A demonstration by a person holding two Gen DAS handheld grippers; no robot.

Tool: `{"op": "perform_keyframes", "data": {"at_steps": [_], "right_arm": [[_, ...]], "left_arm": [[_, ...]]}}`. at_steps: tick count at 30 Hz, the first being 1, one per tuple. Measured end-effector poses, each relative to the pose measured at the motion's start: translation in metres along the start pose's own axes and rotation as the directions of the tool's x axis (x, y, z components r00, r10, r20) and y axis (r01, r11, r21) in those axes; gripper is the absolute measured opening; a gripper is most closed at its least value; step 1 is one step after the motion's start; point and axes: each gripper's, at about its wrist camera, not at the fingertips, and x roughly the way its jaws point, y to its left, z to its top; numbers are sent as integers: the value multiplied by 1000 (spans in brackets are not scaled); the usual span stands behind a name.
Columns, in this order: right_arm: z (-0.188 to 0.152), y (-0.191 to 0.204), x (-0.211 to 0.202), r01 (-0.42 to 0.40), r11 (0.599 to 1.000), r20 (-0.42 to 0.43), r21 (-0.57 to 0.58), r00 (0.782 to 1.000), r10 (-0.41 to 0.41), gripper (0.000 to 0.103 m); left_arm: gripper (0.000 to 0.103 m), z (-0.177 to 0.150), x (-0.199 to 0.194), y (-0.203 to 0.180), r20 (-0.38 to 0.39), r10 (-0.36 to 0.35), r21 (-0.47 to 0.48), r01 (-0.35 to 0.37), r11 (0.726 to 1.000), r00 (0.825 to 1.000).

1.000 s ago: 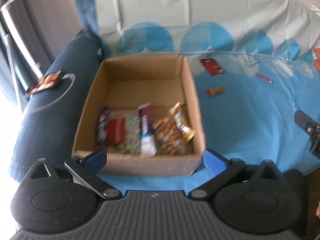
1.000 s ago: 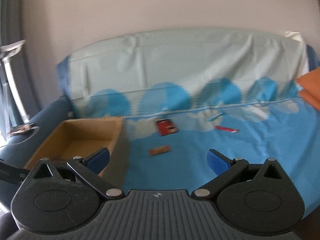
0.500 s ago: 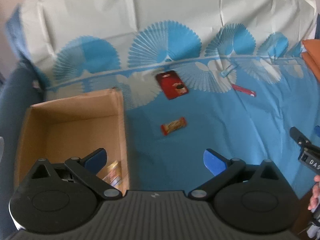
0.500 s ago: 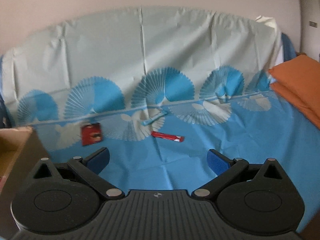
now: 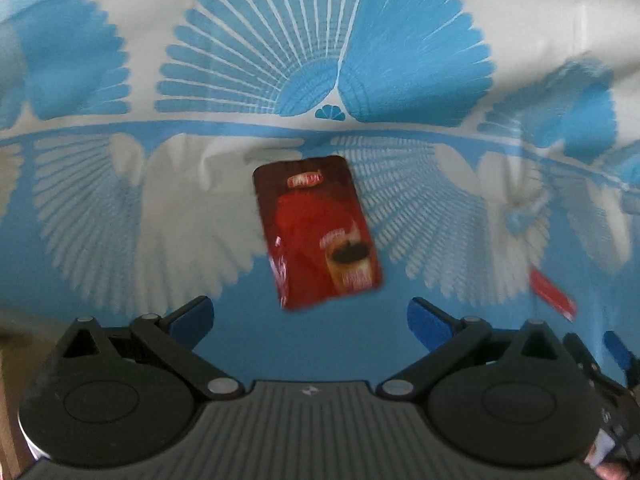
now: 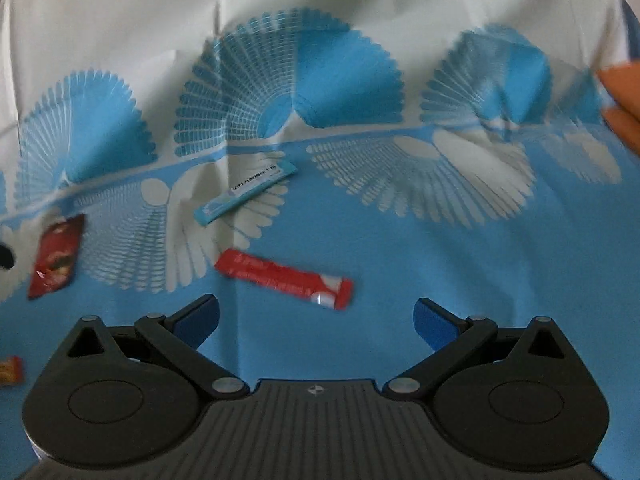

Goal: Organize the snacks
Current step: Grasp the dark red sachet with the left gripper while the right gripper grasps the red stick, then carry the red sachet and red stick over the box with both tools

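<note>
Blue cloth (image 5: 120, 240) | red sachet (image 5: 318, 232) loose | both tools gaping

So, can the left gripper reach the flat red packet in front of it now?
Probably yes. The left gripper is open, and the red packet lies flat on the blue cloth just ahead, between the lines of its fingers, with nothing in the way.

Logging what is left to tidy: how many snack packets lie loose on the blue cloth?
4: a dark red flat packet ahead of the left gripper, a red stick ahead of the right gripper, a light blue stick beyond it, an orange wrapper at the frame edge. Others may lie out of view.
</note>
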Motion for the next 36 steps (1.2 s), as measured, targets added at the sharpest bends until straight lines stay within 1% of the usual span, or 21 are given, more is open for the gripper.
{"op": "perform_keyframes", "data": {"at_steps": [4,6,7,9,11,13,14,15,16,17,18,19,20,21,22,25,27,29,31,33,36], "right_arm": [[8,8,26,-45,992,2,-117,999,46,103],[10,11,42,-41,988,-27,-152,999,37,103],[11,11,51,-30,985,-44,-172,999,23,103],[11,8,59,-38,984,-6,-176,999,37,103],[14,5,64,-13,988,12,-157,1000,15,103],[15,2,68,-9,994,18,-112,1000,11,102],[14,2,67,-15,994,26,-108,999,18,96],[12,3,64,-33,992,37,-120,999,38,89],[11,5,61,-55,989,47,-134,997,62,68],[10,8,57,-75,985,48,-153,995,83,44],[10,11,53,-86,983,41,-159,995,94,33],[11,12,51,-100,984,30,-147,994,106,24],[11,12,50,-106,986,24,-128,994,110,21],[11,13,49,-106,988,22,-116,994,109,20],[11,15,46,-101,989,20,-105,994,103,18],[12,16,28,-96,994,36,-52,995,98,18],[11,17,8,-112,994,74,-2,991,111,18],[11,17,-14,-122,992,106,34,987,118,18],[9,17,-36,-139,988,128,72,983,129,18],[6,22,-56,-140,987,137,80,982,129,18],[-1,33,-91,-142,987,145,80,981,130,18]], "left_arm": [[103,19,38,-2,-35,7,-7,-8,1000,999],[103,24,56,0,-79,39,-12,-40,999,996],[103,24,61,0,-79,53,0,-53,999,995],[103,24,61,-4,-32,77,33,-76,997,997],[103,24,62,-4,-20,72,49,-71,996,997],[103,25,62,-3,-20,67,44,-66,997,998],[103,25,62,-2,-22,67,40,-66,997,998],[100,25,60,-2,-16,74,36,-73,997,997],[90,24,57,-3,-5,72,35,-72,997,997],[82,24,53,-4,4,67,45,-67,997,998],[67,23,47,-7,12,57,71,-58,996,998],[56,23,42,-10,15,54,93,-55,994,998],[49,20,37,-10,18,48,102,-49,994,999],[32,19,30,-9,30,50,103,-53,993,998],[25,19,22,-7,40,45,100,-48,994,998],[13,14,-4,2,62,6,85,-11,996,998],[7,6,-26,4,89,0,109,-9,994,996],[7,-3,-45,1,113,-12,130,-3,992,993],[7,-15,-67,-2,132,-49,141,30,990,990],[7,-26,-86,-2,149,-74,146,52,988,986],[7,-47,-127,2,172,-120,165,92,982,978]]}}
